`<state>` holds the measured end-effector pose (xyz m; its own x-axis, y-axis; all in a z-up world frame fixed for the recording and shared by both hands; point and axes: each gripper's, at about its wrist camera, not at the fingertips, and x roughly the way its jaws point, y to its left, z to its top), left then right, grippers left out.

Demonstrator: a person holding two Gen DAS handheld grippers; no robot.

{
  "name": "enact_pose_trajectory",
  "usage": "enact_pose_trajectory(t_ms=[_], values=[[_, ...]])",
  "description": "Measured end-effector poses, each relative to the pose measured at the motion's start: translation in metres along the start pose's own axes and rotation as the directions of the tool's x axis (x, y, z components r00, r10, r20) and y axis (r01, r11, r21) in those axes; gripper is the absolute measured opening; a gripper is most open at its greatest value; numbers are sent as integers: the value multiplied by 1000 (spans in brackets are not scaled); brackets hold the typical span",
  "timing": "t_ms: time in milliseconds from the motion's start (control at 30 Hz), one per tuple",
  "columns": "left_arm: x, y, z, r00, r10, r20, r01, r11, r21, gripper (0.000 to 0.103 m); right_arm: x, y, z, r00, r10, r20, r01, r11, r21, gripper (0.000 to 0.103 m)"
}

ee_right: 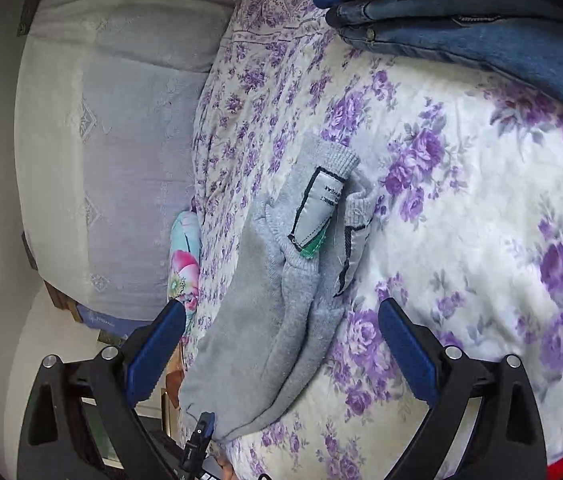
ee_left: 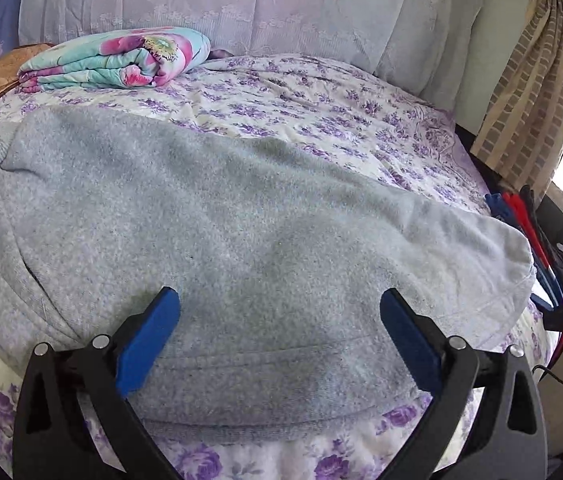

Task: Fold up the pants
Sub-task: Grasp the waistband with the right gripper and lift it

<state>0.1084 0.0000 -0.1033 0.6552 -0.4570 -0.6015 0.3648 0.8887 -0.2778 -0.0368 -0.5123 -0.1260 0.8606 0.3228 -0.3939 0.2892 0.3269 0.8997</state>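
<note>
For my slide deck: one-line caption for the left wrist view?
Open left gripper over grey pants laid flat on a floral bedspread.

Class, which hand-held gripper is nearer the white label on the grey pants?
Right. The right hand-held gripper faces the white label on the grey pants; the left hand-held gripper hovers over plain fabric, no label visible.

the bed (ee_left: 321,112) wears a white sheet with purple flowers. on it lie grey pants (ee_left: 221,220) spread flat, a folded floral quilt (ee_left: 121,60) near the pillows (ee_left: 241,4), and folded jeans (ee_right: 481,28) with red and blue clothes by one edge.
</note>
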Motion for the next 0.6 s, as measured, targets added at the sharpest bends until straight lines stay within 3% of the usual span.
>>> enact_pose_trajectory(t_ms=[200, 367, 467, 533, 600], values=[[0, 1, 0, 1000, -11, 5, 11, 1000, -5, 98, 6, -9, 21, 998, -12, 55, 3, 989, 151, 99], [-1, 2, 0, 1000, -12, 6, 12, 1000, -5, 98, 11, -6, 19, 991, -36, 130, 13, 985, 174, 100], [-1, 2, 0, 1000, -11, 5, 11, 1000, -4, 98, 18, 2, 20, 990, -94, 109, 82, 991, 107, 100], [-1, 2, 0, 1000, -11, 6, 11, 1000, -5, 98, 23, 8, 21, 982, -152, 114, 144, 987, 78, 90], [-1, 2, 0, 1000, -11, 6, 11, 1000, -4, 98, 25, 4, 27, 989, -101, 105, 93, 992, 79, 49]])
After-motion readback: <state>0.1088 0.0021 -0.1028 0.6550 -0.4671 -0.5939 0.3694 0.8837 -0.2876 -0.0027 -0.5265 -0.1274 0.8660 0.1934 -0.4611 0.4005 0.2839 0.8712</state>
